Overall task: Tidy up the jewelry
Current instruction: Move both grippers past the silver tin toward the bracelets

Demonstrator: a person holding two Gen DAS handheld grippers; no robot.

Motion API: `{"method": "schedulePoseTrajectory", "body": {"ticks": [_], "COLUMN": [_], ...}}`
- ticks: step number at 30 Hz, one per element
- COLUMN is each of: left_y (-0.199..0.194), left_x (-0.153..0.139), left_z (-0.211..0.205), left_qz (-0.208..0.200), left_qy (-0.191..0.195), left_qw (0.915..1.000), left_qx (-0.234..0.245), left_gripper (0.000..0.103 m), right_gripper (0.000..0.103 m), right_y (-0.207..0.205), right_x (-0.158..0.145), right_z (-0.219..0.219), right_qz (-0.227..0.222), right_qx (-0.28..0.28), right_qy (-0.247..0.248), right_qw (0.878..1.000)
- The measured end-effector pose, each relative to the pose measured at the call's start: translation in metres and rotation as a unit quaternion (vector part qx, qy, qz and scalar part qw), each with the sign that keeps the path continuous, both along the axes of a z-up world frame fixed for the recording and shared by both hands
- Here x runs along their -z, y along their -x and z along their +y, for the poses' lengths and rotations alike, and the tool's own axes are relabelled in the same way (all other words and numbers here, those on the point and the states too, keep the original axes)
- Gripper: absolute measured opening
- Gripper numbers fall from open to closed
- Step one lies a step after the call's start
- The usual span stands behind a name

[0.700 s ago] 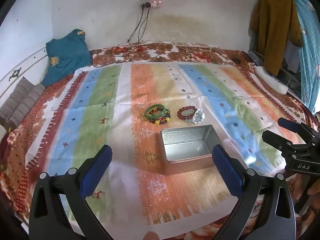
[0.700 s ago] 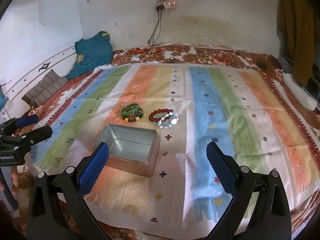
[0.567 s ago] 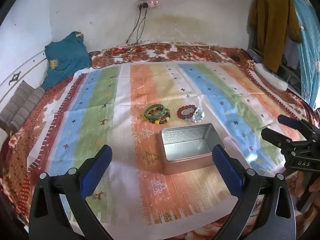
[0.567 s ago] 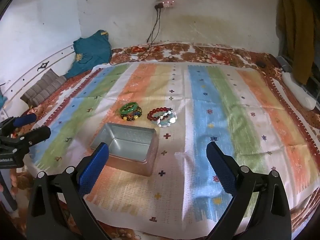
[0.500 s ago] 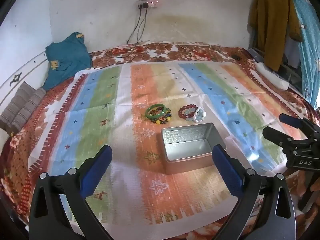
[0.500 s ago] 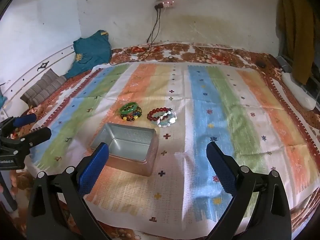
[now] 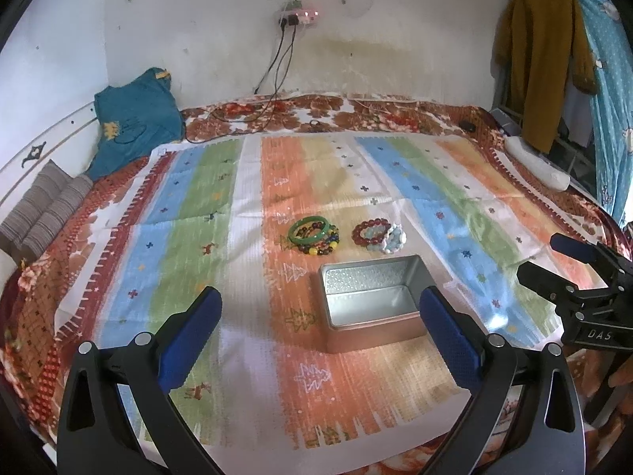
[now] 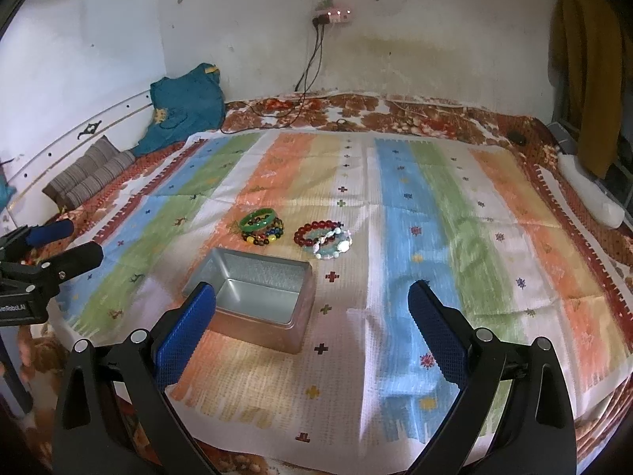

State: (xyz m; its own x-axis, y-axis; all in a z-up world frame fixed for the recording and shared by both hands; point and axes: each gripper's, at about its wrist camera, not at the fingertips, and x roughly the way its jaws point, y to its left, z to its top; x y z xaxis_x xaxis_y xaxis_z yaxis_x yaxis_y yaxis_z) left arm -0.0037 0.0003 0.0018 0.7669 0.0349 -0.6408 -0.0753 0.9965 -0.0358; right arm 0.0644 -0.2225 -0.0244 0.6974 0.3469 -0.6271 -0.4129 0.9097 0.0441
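An open silver tin (image 7: 372,305) (image 8: 257,297) stands empty on the striped cloth. Just beyond it lie two small heaps of bracelets: a green bangle on multicoloured beads (image 7: 313,234) (image 8: 262,225), and a dark red bead bracelet with pale blue-white ones (image 7: 379,234) (image 8: 323,238). My left gripper (image 7: 320,316) is open and empty, hovering before the tin. My right gripper (image 8: 311,316) is open and empty, to the right of the tin; it also shows at the right edge of the left wrist view (image 7: 554,265).
The striped cloth (image 7: 190,213) covers a floral bed. A teal garment (image 7: 134,126) and striped pillows (image 7: 43,206) lie far left. Cables hang from a wall socket (image 7: 294,14). Clothes (image 7: 546,59) hang at the right, with a white roll (image 7: 534,162) below.
Both grippers stay open and empty with only a slight drift of view. The tin and bracelets have not moved.
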Motion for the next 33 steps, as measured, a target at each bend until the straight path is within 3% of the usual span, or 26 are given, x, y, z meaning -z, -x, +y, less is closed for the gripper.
{"method": "schedulePoseTrajectory", "body": {"ticks": [8,21,33], "left_y": [-0.002,-0.004,-0.008], "left_x": [0.000,0.004,0.007], "left_z": [0.003,0.007,0.016], "left_qz": [0.003,0.019,0.027], "left_qy": [0.004,-0.015,0.015], "left_qw": [1.0000,0.9991,0.9990], "left_qx": [-0.005,-0.034,-0.033], "left_gripper": [0.097,0.098,0.097], "right_gripper": [0.099,0.099,0.099], "right_y": [0.003,-0.007,-0.014], "right_x": [-0.003,-0.001,0.005], "right_z": [0.001,-0.011,-0.006], "right_qz": [-0.010,0.008,0.015], "right_qx": [-0.014,0.020,0.023], "right_qy": [-0.008,-0.021,0.000], "right_qw": [1.000,1.000,1.000]}}
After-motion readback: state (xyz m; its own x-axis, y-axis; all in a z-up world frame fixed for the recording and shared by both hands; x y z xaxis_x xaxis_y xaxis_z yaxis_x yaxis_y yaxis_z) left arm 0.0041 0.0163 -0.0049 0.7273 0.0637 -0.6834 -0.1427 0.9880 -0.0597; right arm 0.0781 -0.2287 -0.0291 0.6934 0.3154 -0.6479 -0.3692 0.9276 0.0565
